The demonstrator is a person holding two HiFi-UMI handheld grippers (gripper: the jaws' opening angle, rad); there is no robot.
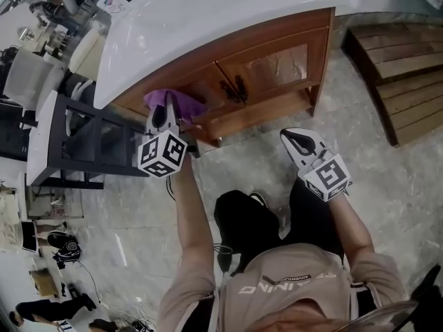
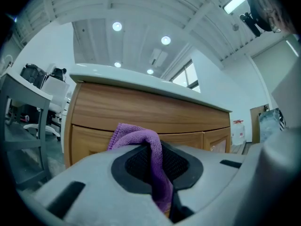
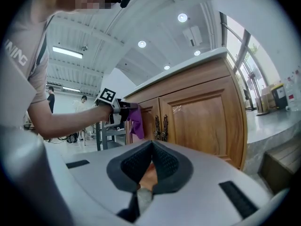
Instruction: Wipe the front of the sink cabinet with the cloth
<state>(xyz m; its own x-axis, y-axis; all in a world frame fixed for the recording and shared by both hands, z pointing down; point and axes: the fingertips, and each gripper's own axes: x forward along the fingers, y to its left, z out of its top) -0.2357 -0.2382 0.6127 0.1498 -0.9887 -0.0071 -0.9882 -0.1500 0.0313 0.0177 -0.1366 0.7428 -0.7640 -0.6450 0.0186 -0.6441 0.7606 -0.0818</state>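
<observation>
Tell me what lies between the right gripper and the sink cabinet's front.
Only bare stone floor. In the head view, nothing stands between the right gripper and the sink cabinet; the right gripper view agrees.

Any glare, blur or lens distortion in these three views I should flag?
Head view: white countertop nearly blown out, glossy patch on one cabinet door. Left gripper view: heavy fisheye, dark corners, cloth sharp. Right gripper view: same fisheye, dark corners, bright window at the edge.
</observation>
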